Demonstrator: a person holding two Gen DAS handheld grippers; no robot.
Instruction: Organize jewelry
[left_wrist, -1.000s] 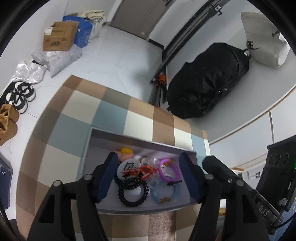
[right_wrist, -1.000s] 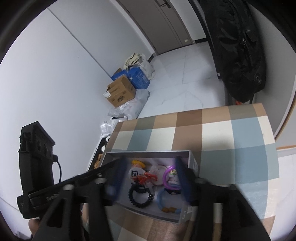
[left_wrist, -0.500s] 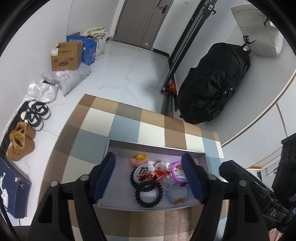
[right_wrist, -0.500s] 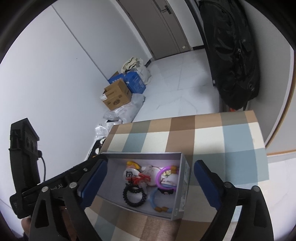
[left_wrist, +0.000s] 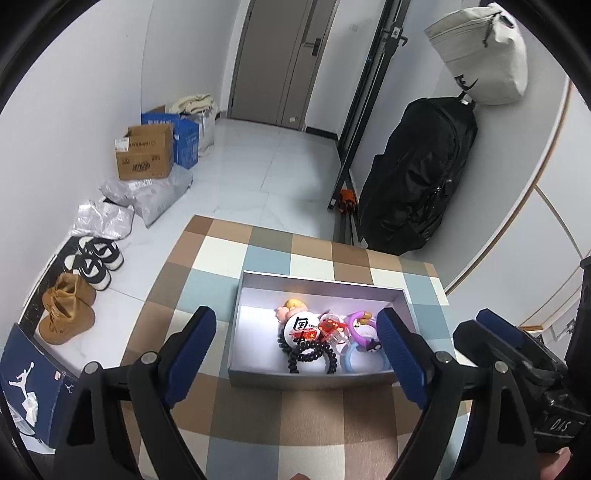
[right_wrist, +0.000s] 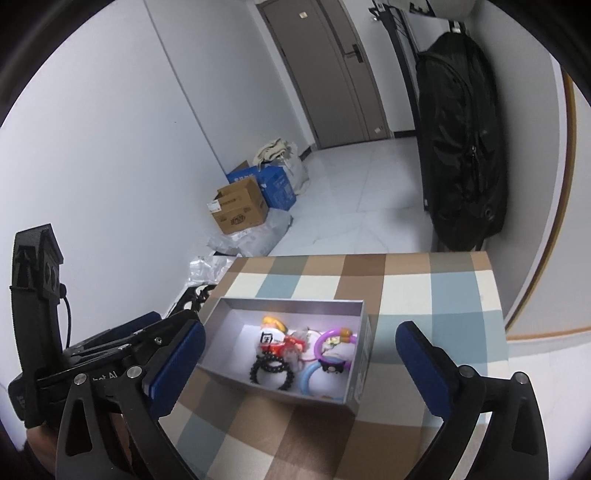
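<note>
A grey open box (left_wrist: 251, 354) sits on the checkered table; it also shows in the right wrist view (right_wrist: 356, 373). Inside lie a black spiral hair tie (left_wrist: 312, 356), a white round badge (left_wrist: 301, 326), a red clip (left_wrist: 332, 326), a purple ring (left_wrist: 360, 328), a light blue ring (left_wrist: 351, 363) and a pink-and-yellow figure (left_wrist: 291, 308). The hair tie (right_wrist: 273, 373) and purple ring (right_wrist: 328, 341) show in the right wrist view. My left gripper (left_wrist: 299, 360) is open and empty, above the box's near edge. My right gripper (right_wrist: 301, 365) is open and empty, before the box.
The checkered table (left_wrist: 310, 428) ends at its far edge above a white floor. On the floor stand cardboard boxes (left_wrist: 146, 157), shoes (left_wrist: 88, 264) and a black bag (left_wrist: 417, 177). A dark blue shoe box (left_wrist: 33, 391) lies at the left.
Both grippers have pulled back and up from the box, so it looks smaller and farther away. Both stay open. The items in the box have not moved.
</note>
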